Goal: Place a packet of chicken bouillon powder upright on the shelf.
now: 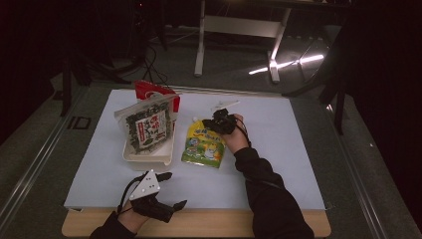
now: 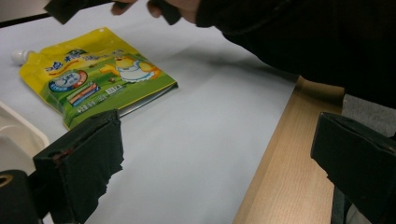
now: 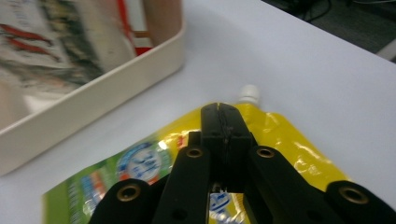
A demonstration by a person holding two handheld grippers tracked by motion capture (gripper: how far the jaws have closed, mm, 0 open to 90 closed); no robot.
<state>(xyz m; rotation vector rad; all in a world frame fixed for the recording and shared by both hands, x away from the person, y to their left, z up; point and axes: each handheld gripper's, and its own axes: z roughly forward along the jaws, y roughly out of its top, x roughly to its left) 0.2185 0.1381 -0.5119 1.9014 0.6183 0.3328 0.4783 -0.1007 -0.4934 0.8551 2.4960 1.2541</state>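
Right gripper (image 3: 223, 109): jaws sitting pressed together with nothing showing between them, tips hovering over the upper part of the yellow pouch (image 3: 187, 163), just short of its white cap (image 3: 248, 93); whether the tips are touching the foil I cannot tell.
Right hand (image 1: 234, 130): reaching in over the pouch's top edge in the high view, with the sleeve (image 1: 268, 194) trailing back toward the near edge of the worktop (image 1: 298, 149).
Left gripper (image 2: 215, 158): jaws standing wide apart and holding nothing, hanging over the white sheet and the bare wooden edge of the worktop.
Yellow pouch: lying flat on the white sheet directly beneath the right gripper, and ahead and off to the left side of the left gripper in its own view, well apart from it.
Cream tray (image 1: 149, 158): sitting just beside the pouch, to the left of the right gripper, and ahead of the left gripper in the high view.
Seaweed packet (image 1: 148, 127): leaning upright in the tray.
Red packet (image 1: 155, 92): standing just behind the seaweed packet, at the far end of the tray.
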